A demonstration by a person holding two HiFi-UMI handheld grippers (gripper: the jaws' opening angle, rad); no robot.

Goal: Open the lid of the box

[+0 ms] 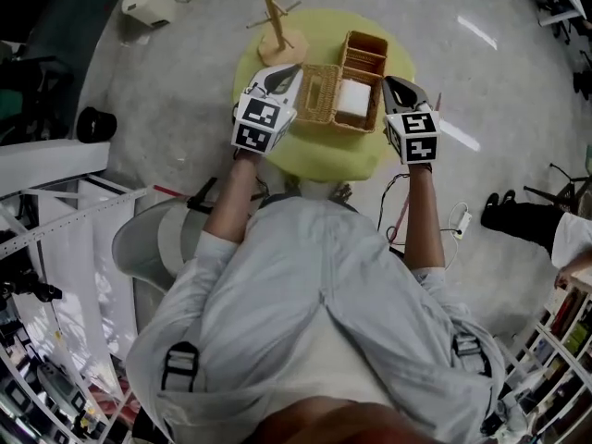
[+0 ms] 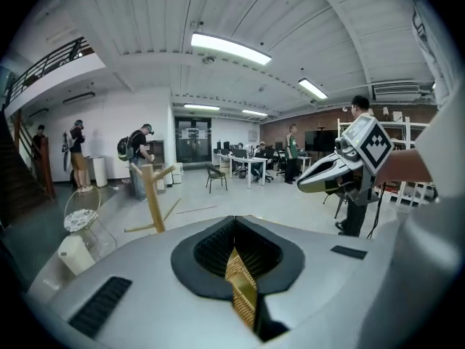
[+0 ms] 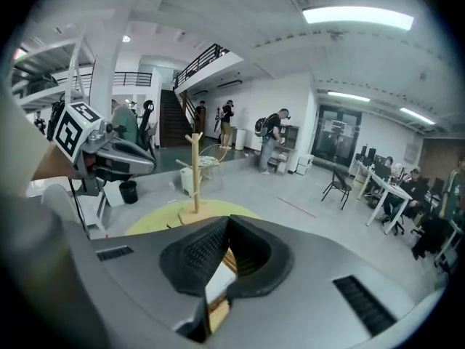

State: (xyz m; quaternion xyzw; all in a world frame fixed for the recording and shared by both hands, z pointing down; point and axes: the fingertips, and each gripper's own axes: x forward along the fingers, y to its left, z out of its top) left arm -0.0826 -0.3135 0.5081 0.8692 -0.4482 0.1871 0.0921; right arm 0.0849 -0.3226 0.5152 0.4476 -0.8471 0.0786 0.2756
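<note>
Occupying the middle of the head view: round yellow-green table (image 1: pixel 314 160), standing on a grey floor.

Wicker box (image 1: pixel 319 95): rectangular, set on the table's far half, opening facing up. Two compartments; the left one shows bare weave.

Lid (image 1: pixel 363 52): wicker, already raised off the opening and tipped back past the box's far right edge, its inner face showing.

Wooden stand (image 1: pixel 276 26): upright post with angled pegs on a flat base, on the table's far left edge, just beside the box and apart from it.

Left gripper (image 1: pixel 294 70): at the box's near left corner. In the left gripper view its jaws are drawn almost together, pinching a narrow strip of wicker (image 2: pixel 242 289) that fills the slit.

Right gripper (image 1: pixel 396 83): at the box's right rim. In the right gripper view its jaws stand a thin slit apart, closed on a sliver that is white above and wicker below; which part of the box this is cannot be told.

White pad (image 1: pixel 354 98): square, lying in the box's right compartment.
</note>
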